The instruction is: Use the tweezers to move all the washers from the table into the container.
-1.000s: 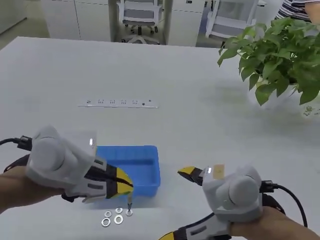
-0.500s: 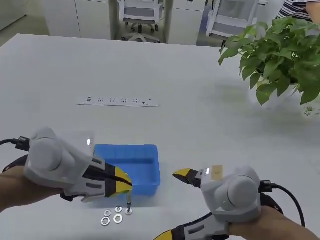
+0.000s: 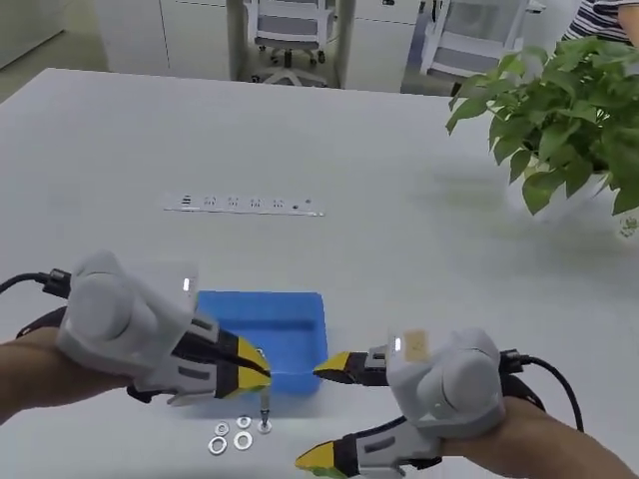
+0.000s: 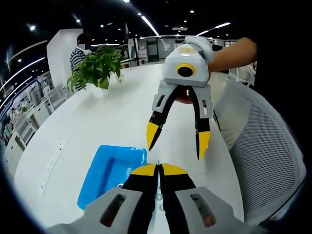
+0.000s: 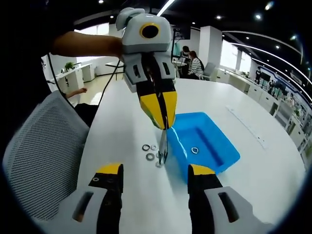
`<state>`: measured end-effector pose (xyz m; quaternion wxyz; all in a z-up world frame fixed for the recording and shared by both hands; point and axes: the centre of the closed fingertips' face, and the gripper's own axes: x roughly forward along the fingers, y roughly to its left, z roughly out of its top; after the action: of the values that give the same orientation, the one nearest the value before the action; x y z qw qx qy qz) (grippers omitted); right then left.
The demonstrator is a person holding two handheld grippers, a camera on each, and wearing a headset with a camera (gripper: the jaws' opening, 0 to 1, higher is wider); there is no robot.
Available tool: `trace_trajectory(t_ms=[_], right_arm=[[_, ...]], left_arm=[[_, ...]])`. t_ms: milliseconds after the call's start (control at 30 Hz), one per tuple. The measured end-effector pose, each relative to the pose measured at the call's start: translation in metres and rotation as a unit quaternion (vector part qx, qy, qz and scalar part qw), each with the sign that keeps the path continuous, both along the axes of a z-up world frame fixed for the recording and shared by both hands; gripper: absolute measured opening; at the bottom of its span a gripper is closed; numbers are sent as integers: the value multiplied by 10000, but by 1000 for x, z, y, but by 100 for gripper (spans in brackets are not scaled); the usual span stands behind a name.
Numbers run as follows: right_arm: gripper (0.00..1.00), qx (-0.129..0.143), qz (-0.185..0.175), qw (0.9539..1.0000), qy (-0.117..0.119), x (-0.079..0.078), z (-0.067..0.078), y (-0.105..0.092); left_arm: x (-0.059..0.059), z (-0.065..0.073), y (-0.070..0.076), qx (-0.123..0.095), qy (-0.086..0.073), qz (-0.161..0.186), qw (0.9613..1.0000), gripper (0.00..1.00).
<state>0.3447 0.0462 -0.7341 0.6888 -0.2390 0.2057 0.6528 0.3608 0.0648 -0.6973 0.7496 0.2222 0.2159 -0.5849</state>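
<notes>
My left gripper (image 3: 256, 365) is shut on thin metal tweezers (image 3: 265, 405) that point down at the table. Their tips (image 5: 161, 157) sit at the washer nearest the container; whether they pinch it I cannot tell. Several small steel washers (image 3: 240, 437) lie in a cluster on the white table, just in front of the blue container (image 3: 296, 344). One washer (image 5: 195, 150) lies inside the container (image 5: 212, 146). My right gripper (image 3: 324, 412) is open and holds nothing, hovering right of the washers and facing the left gripper (image 5: 160, 108). In the left gripper view the right gripper (image 4: 176, 140) hangs open beyond my shut jaws.
A white power strip (image 3: 245, 204) lies further back on the table. A potted plant (image 3: 559, 110) stands at the far right. Office chairs (image 3: 290, 30) stand behind the table, and a grey mesh chair (image 5: 36, 161) is at the near edge.
My right gripper has moved left, closer to the washers and the container's front corner. The left gripper and tweezers have stayed about where they were.
</notes>
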Motion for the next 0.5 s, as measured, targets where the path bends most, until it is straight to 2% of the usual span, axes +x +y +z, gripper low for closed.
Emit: trace_trajectory(t_ms=[233,500], right_arm=[[39,-54,259,9996,-40,4,-6,10],[31,-183,525,9984,-138,12,-14,21]], left_arm=[[1,-1,1,-23,39,15,10000,5],[1,-2,0,-22,80,10,10000,5]])
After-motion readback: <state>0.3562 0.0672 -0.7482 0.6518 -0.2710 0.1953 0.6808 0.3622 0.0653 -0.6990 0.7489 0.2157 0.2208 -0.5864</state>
